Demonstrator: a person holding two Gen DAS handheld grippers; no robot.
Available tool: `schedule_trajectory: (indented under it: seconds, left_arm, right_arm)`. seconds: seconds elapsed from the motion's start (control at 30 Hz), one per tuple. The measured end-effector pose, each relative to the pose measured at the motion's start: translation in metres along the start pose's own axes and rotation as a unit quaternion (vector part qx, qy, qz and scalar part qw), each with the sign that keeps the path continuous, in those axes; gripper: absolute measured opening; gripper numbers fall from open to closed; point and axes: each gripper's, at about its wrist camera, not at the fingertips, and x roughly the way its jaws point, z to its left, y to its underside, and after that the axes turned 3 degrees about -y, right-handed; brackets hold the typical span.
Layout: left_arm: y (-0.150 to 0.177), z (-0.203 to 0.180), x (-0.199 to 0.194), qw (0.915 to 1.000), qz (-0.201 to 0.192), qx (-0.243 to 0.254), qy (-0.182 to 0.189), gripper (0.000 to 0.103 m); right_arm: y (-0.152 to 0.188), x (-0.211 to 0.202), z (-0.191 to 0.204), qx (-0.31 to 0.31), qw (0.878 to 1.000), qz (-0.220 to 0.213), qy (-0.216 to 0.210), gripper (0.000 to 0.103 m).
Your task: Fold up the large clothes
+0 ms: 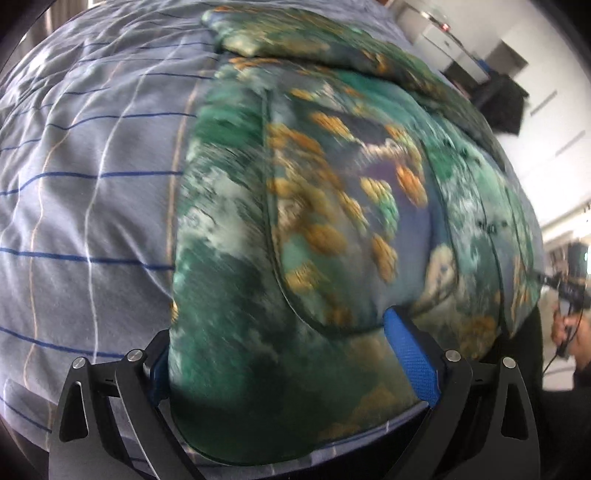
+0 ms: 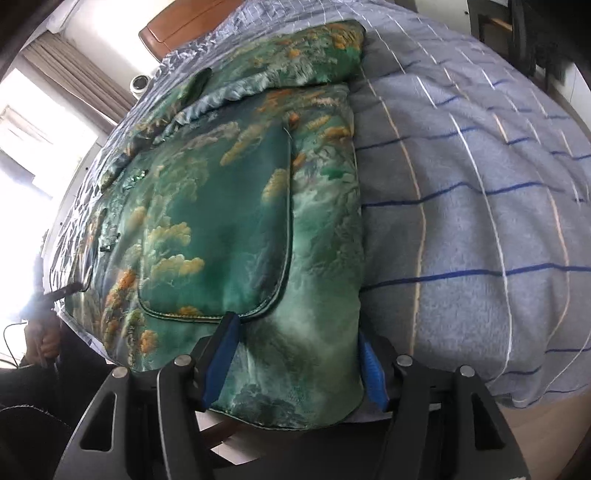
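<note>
Fingers (image 2: 225, 354) straddle jacket (image 2: 229, 206) on bedspread (image 2: 461, 206).

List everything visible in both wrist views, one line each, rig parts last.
green satin padded jacket with gold and white landscape print: 1, green, spread flat on the bed, hem toward both cameras, a curved-edge patch pocket on each front side
blue-grey checked bed cover with dark blue and white lines: 1, blue-grey, under the jacket and filling the space beside it
brown wooden headboard: 1, brown, far end of the bed
brown curtain: 1, brown, by the bright window
left gripper: 1, black with blue pads, jaws astride the jacket's hem corner, pads not visibly pressing
right gripper: 1, black with blue pads, jaws astride the opposite hem corner, not clamped
person's hand: 1, on the right gripper's handle
</note>
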Motion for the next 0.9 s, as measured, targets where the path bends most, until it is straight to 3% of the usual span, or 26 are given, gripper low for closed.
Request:
schedule_trajectory:
  seconds: [0.07,0.2,0.33,0.43,0.7,0.9]
  left_arm:
    - [0.004,-0.003,0.001,1.0,0.007,0.006,-0.003,0.096]
    - [0.008,-0.007,-0.001,0.9996,0.02,0.009,-0.018,0.069]
    - [0.014,-0.003,-0.011,0.9993,0.027,0.004,-0.026,0.036]
    - [0.01,-0.003,-0.019,0.9994,0.027,-0.011,-0.018,0.02]
    - [0.024,-0.001,-0.048,0.9998,0.017,0.002,-0.006,0.015]
    - [0.03,0.009,-0.054,0.9994,0.035,-0.001,-0.006,0.015]
  right_arm:
    - [-0.001,0.002,0.001,-0.002,1.0,0.004,0.0,0.063]
    - [-0.002,0.004,0.008,-0.018,1.0,0.012,0.013,0.059]
    - [-0.003,-0.003,0.017,-0.026,0.999,0.017,0.033,0.031]
    - [-0.005,-0.013,0.026,-0.034,0.999,0.004,0.032,0.019]
    - [-0.006,-0.043,0.046,-0.054,0.998,-0.021,0.022,0.016]
    - [0.011,-0.05,0.043,-0.05,0.999,-0.009,0.016,0.016]
